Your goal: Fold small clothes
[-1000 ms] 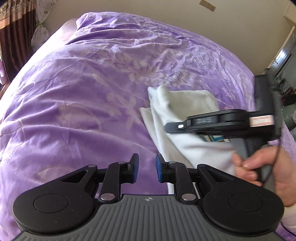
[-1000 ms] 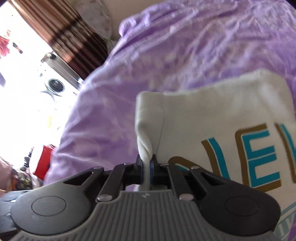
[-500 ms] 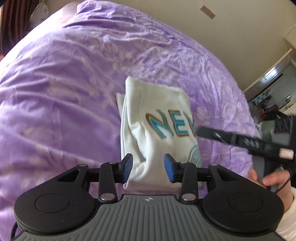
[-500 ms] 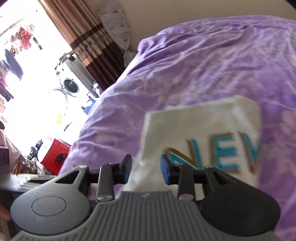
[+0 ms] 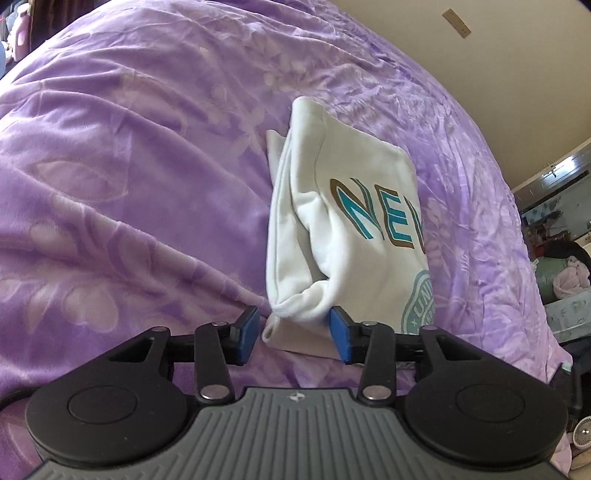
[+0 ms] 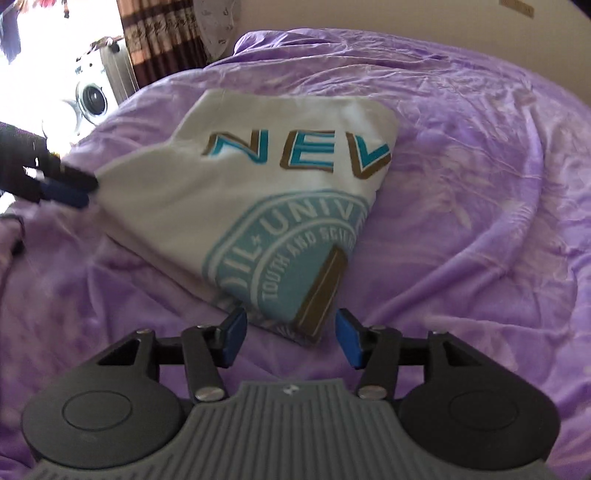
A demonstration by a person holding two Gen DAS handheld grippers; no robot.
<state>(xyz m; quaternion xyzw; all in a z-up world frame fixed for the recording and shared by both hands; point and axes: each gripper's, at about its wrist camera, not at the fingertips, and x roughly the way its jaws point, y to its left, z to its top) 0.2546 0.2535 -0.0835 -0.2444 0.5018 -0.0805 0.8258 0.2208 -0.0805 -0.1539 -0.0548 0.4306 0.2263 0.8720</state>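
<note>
A folded white shirt (image 5: 351, 221) with teal and brown lettering lies on the purple bedspread (image 5: 129, 184). My left gripper (image 5: 293, 334) has the shirt's bunched near corner between its blue pads. Its jaws are closing, and a gap still shows on the left side. In the right wrist view the shirt (image 6: 258, 184) shows a round teal emblem. My right gripper (image 6: 291, 338) straddles the shirt's nearest corner. Its jaws are opening and the pads stand clear of the cloth. The left gripper (image 6: 85, 190) shows at the shirt's left corner.
The purple bedspread (image 6: 480, 184) spreads wrinkled all around the shirt. A brown curtain (image 6: 162, 33) and a washing machine (image 6: 92, 96) stand beyond the bed's far left. Cluttered items (image 5: 565, 273) and a small fan (image 5: 583, 435) lie past the bed's right edge.
My right gripper let go of the shirt's folded edge, opened and swung to the corner by the emblem, leaving the left wrist view. My left gripper widened and came up around the shirt's near corner.
</note>
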